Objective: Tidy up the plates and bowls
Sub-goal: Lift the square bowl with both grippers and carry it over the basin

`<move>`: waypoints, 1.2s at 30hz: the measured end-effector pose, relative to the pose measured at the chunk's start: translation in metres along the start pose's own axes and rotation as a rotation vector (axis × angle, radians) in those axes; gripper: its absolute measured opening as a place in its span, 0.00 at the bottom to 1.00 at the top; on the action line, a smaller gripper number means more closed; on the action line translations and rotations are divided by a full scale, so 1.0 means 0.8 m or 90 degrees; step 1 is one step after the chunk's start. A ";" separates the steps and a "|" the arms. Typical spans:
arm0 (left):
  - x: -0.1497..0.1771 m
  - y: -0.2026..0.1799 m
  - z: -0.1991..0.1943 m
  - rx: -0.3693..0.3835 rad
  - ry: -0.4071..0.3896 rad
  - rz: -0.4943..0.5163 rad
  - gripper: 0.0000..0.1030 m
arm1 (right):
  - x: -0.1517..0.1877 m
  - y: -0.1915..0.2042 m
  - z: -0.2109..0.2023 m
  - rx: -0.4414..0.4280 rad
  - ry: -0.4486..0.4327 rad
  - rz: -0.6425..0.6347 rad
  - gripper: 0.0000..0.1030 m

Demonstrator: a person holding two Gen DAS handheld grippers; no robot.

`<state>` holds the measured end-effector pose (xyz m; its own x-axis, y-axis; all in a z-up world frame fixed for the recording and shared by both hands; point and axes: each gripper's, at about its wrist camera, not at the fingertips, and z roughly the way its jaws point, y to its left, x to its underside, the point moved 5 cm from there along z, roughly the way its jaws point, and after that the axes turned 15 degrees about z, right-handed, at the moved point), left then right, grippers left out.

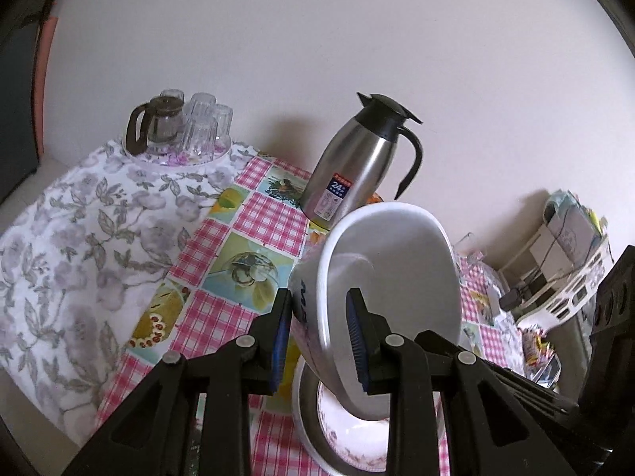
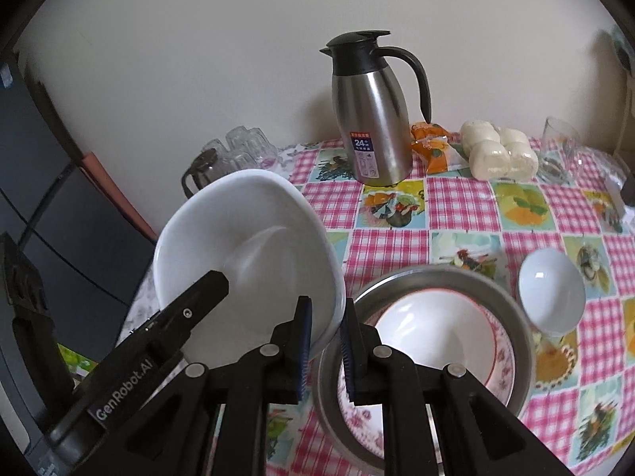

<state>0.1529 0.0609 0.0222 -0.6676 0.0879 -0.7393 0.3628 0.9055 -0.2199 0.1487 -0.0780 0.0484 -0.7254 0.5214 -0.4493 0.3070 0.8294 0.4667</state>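
Both grippers hold one large white bowl (image 1: 397, 277) in the air, tilted steeply on its side. My left gripper (image 1: 319, 337) is shut on its rim, one pad outside and one inside. My right gripper (image 2: 325, 345) is shut on the opposite rim of the same bowl (image 2: 246, 254). Below it a steel basin (image 2: 512, 317) sits on the table and holds a flower-rimmed white bowl (image 2: 436, 337); both also show in the left wrist view (image 1: 349, 436). A small white bowl (image 2: 551, 289) stands to the basin's right.
A steel thermos jug (image 2: 373, 119) stands at the back by the wall. A glass pot and tumblers on a tray (image 1: 178, 127) stand at the far left. Steamed buns (image 2: 496, 154), an orange packet (image 2: 432, 146) and a glass (image 2: 559, 150) lie at the back right. A white rack (image 1: 563, 285) stands at the right.
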 end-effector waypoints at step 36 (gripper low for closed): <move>0.021 -0.130 0.020 0.015 0.051 0.142 0.28 | 0.026 -0.133 -0.057 -0.047 -0.065 0.118 0.16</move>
<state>0.1145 -0.0382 0.0225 -0.6180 0.3188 -0.7186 0.5224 0.8496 -0.0723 0.0726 -0.1646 0.0240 -0.5939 0.6840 -0.4237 0.3802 0.7027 0.6014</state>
